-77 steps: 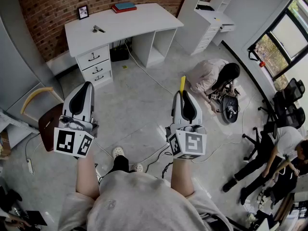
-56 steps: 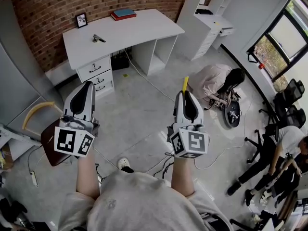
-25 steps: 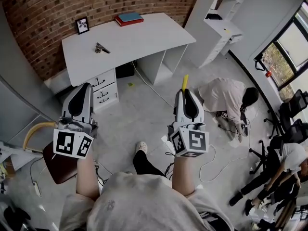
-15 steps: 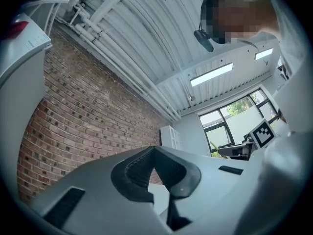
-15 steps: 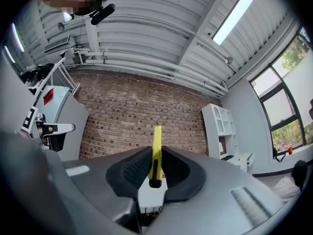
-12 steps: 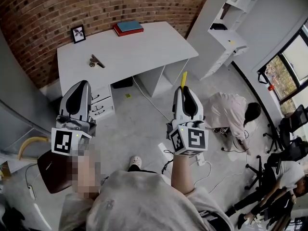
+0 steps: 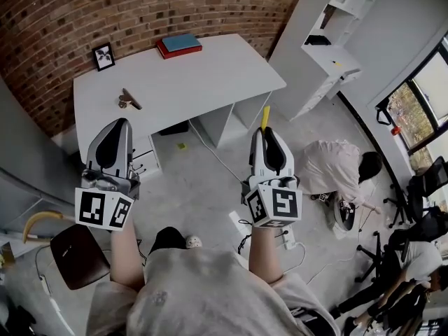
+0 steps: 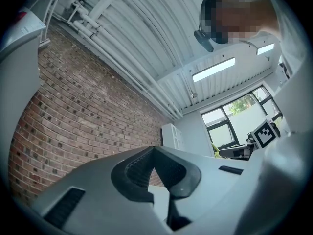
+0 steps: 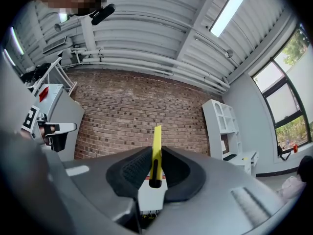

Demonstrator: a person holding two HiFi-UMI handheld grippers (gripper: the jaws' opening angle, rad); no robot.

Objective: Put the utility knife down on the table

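Observation:
My right gripper is shut on a yellow utility knife; the knife's end sticks out past the jaw tips toward the white table. In the right gripper view the knife stands upright, pinched between the two dark pads. My left gripper is held level with the right one, just short of the table's near edge, and its jaws meet at the tips with nothing between them. Both grippers hang over the grey floor in front of the table.
On the table lie a small dark tool, a framed picture and a red and blue book. A brick wall stands behind, white shelves to the right. A person crouches on the floor. A brown chair is at lower left.
The table has come closer and lower in the head view as I walk toward it. Both grippers keep their pose, and the knife stays clamped in the right one.

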